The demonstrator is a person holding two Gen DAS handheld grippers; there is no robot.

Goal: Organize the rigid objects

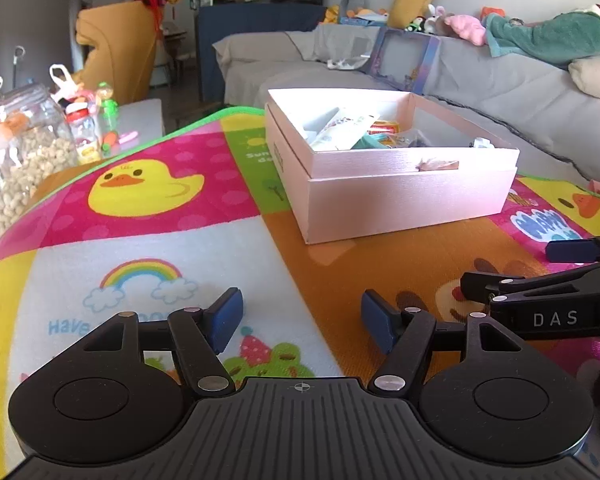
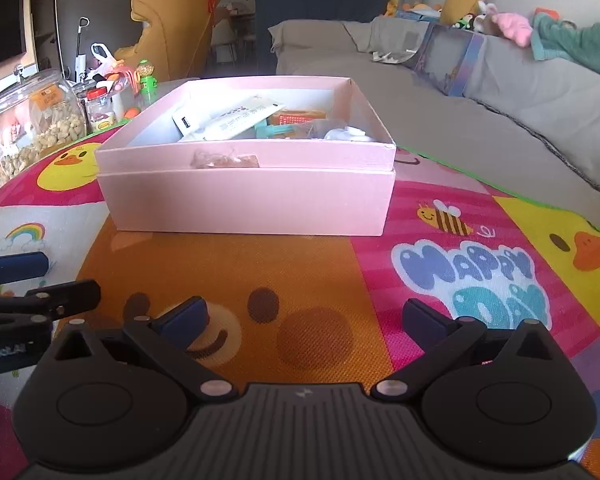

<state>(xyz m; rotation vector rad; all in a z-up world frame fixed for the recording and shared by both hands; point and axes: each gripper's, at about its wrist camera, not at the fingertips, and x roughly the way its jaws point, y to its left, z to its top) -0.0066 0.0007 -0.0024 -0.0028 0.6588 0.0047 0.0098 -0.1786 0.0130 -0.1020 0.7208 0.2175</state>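
Both grippers empty before a filled pink box

Left gripper and right gripper hover over the cartoon play mat, jaws spread apart, nothing between them; the pink box sits at twelve o'clock, holding packets.

The left black two-finger tongs with blue pads are held wide apart, tilted downward, with nothing between the pads. The right black two-finger tongs with blue pads are likewise spread wide and empty, angled downward. The two are held side by side, each seen at the edge of the other's view.
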